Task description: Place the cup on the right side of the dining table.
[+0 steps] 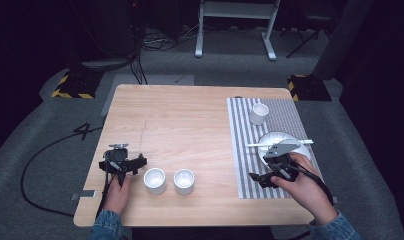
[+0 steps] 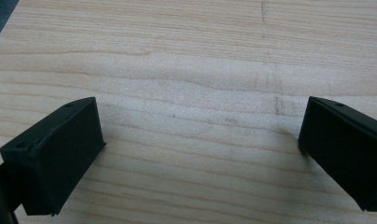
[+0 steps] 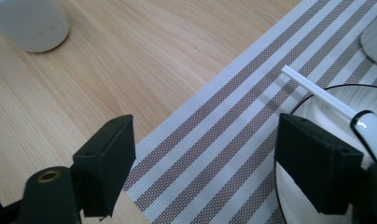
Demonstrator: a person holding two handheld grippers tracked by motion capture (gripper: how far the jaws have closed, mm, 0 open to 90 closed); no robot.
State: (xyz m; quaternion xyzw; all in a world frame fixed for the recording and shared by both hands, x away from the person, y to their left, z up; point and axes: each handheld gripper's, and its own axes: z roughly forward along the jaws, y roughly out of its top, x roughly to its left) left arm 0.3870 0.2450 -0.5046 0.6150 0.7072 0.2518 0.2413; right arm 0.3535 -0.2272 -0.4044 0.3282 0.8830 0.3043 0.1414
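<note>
1. Our left hand comes in from the bottom of the high view in a denim sleeve and grips the left gripper low over the table.
2. In the left gripper view its jaws stand wide apart with nothing between them.
3. Our right hand grips the right gripper, which points to the left.
4. Its jaws also stand wide apart, holding nothing.

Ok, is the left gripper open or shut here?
Open. The left gripper has its jaws wide apart over bare table with nothing between them.
</note>
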